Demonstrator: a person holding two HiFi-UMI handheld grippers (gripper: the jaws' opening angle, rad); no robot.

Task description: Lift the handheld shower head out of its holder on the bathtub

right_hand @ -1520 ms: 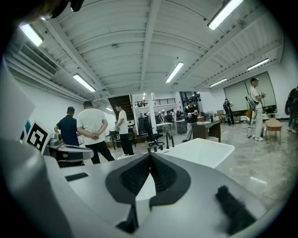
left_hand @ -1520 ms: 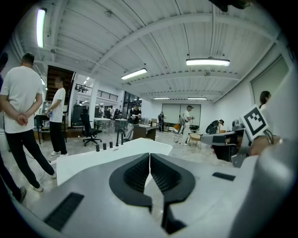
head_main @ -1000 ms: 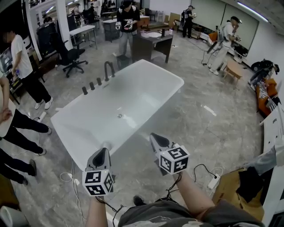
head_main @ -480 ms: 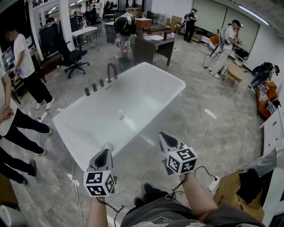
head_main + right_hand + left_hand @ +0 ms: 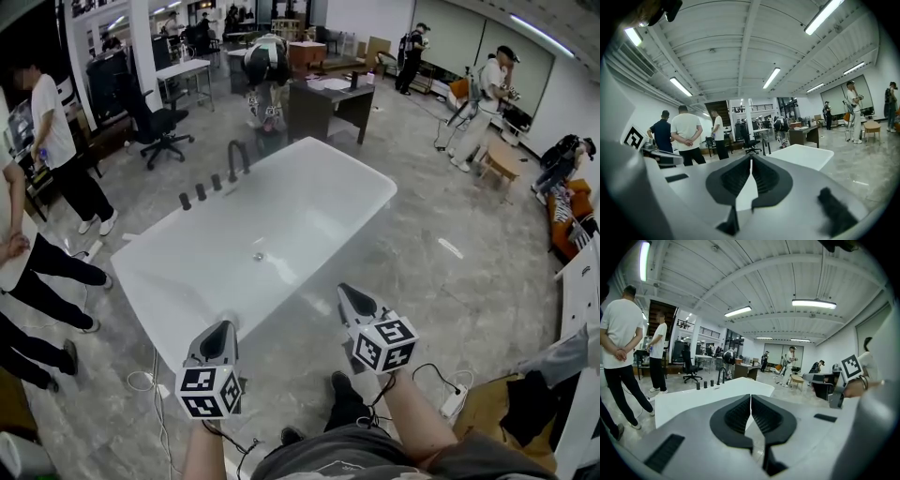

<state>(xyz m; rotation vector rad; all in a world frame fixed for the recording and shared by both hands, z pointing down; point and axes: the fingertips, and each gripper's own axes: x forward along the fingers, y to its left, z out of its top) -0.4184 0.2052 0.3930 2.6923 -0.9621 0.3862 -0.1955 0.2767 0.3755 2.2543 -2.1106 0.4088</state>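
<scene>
**Desk:** What are the grippers doing, closest to you?

**Me:** I'm holding both low in front of me, at the near end of the bathtub (image 5: 386, 187). The left gripper (image 5: 221, 327) is sitting with its jaws pressed together and nothing between them. The right gripper (image 5: 346, 292) is doing the same, with its jaws touching and empty.

**Desk:** And where is the shower head (image 5: 201, 192) sitting?

**Me:** It's standing well beyond both grippers, on the tub's far left rim. I'm seeing a row of dark stubs (image 5: 216, 184) there beside a curved spout (image 5: 234, 155). The shower head is one of that row, but I cannot tell which. Neither gripper is touching anything on the rim.

**Desk:** What's going on behind it?

**Me:** A black office chair (image 5: 161, 120) is standing past the rim. A dark desk (image 5: 323, 97) is sitting beyond the tub's far end, with a person (image 5: 265, 66) bending over beside it. More people (image 5: 58, 131) are standing along the left.
</scene>
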